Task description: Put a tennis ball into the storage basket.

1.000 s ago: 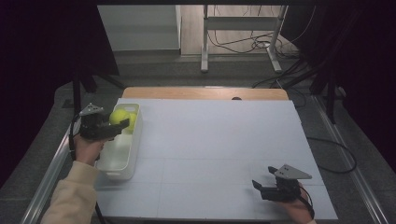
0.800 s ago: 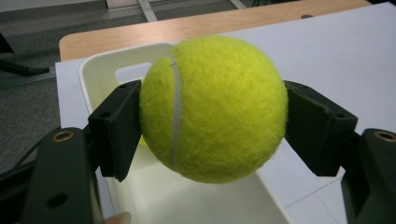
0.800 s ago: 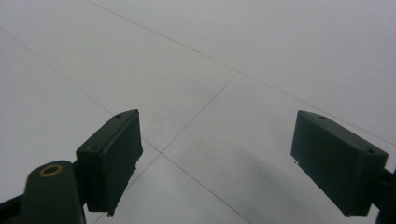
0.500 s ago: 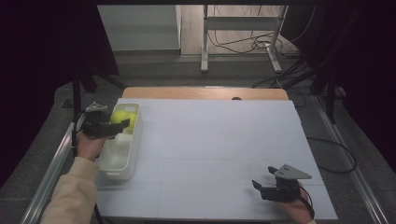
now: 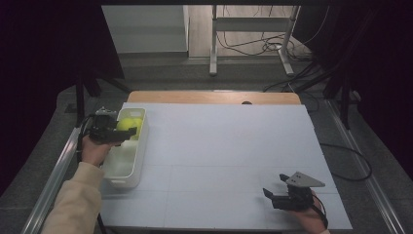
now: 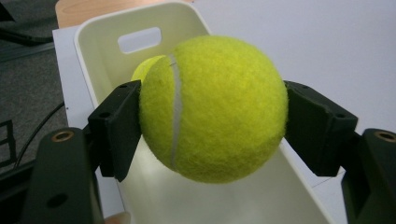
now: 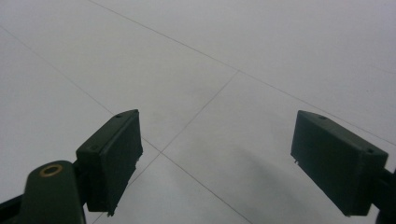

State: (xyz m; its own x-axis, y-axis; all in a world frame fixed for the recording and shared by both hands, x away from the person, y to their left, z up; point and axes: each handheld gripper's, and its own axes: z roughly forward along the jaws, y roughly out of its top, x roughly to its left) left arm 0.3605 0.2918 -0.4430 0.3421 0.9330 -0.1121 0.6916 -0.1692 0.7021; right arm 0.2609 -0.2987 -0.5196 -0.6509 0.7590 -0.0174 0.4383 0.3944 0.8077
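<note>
Table [image 5: 219,161]: white sheeted top, lying broad and bare across its middle and right, a strip of wood showing along the far edge. Bin [image 5: 127,165]: cream, oblong, sitting at the table's left edge with its long side running near to far, a handle slot in the far end wall; its near half is lying open. Left forearm, cream-sleeved, is reaching in from the near left corner, the left hand [image 5: 94,150] hovering over the bin's outer rim and pointing the left gripper [image 5: 127,131] rightward across the bin's far half. Left gripper: jaws are clamping a tennis ball [image 6: 212,109] from both sides, pads pressing into the felt, the ball hanging above the bin's interior. Second tennis ball [image 6: 144,70]: lying in the bin's far end, partly hidden behind the held one. Right gripper [image 5: 272,192]: resting low at the near right of the table, close to the near edge, jaws standing wide apart over bare sheet, grasping nothing, facing left toward open surface.
</note>
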